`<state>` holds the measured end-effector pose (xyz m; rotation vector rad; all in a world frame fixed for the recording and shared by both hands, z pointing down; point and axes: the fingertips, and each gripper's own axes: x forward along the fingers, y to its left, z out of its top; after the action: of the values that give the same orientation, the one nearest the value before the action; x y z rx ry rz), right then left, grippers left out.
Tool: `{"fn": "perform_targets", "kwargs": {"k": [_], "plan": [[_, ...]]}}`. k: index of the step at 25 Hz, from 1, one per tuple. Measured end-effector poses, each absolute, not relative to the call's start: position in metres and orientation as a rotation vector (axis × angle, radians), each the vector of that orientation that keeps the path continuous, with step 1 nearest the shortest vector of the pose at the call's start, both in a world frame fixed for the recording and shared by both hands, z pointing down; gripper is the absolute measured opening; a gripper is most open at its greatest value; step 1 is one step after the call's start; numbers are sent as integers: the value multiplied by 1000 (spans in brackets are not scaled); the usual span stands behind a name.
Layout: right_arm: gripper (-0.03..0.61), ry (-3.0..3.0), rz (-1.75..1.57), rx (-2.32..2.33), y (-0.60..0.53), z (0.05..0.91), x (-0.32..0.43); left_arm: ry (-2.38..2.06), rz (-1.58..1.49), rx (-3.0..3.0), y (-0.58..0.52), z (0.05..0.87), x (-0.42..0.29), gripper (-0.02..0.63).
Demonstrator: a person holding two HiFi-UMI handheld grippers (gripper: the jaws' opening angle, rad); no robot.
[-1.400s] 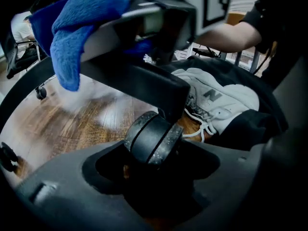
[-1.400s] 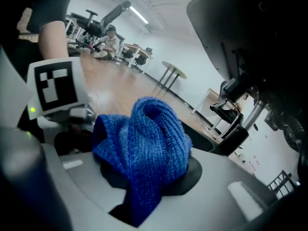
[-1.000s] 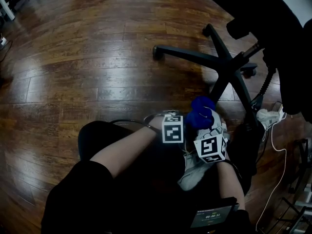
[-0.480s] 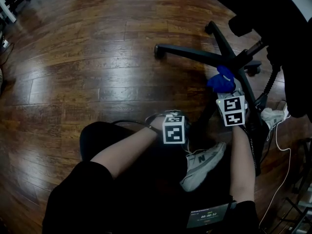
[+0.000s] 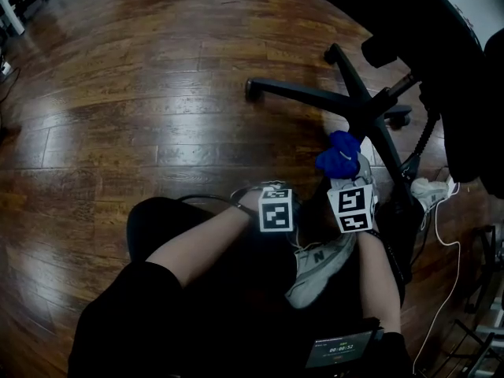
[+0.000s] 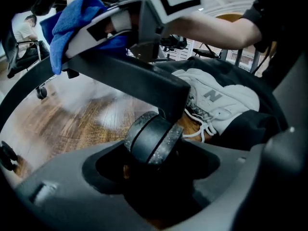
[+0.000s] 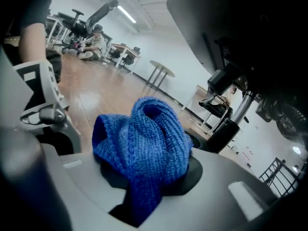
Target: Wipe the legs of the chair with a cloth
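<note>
The black chair base [image 5: 364,105] spreads its legs over the wood floor at upper right. My right gripper [image 5: 344,166] is shut on a bunched blue cloth [image 5: 339,150], which lies against the leg that runs down toward me. In the right gripper view the cloth [image 7: 144,143] bulges out between the grey jaws of the right gripper [image 7: 144,186]. My left gripper [image 5: 277,201] sits just left of it, low by the floor. In its own view a black caster [image 6: 153,137] at the end of that leg [image 6: 120,76] sits between the left gripper's [image 6: 154,165] jaws, with the cloth [image 6: 67,23] above.
A white sneaker [image 5: 319,262] and black trousers lie under both arms. A white cable [image 5: 449,235] trails on the floor at right. The dark chair seat [image 5: 409,22] overhangs the top right. Another leg ends in a caster [image 5: 252,86] at left. Bare floorboards [image 5: 118,93] stretch left.
My right gripper ran the cloth up the leg toward the hub, then came partway back down toward me. The left gripper has stayed where it was.
</note>
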<state>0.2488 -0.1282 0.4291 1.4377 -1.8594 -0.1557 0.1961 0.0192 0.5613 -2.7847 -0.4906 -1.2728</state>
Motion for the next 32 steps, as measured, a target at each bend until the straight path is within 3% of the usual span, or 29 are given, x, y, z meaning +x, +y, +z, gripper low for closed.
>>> {"fn": "perform_targets", "kwargs": {"k": [11,25,32], "plan": [[98,-1930,-195,1246,-50,454,182,-485,-1290,-2773,19,562,196,356],[98,-1869,-116,1539,-182,409,296,-516,-1273,-2788,19,560,195,356],[98,-1846,-108,1608,-174,409,295,-507,-1269,-2790,19,561,195,356]]}}
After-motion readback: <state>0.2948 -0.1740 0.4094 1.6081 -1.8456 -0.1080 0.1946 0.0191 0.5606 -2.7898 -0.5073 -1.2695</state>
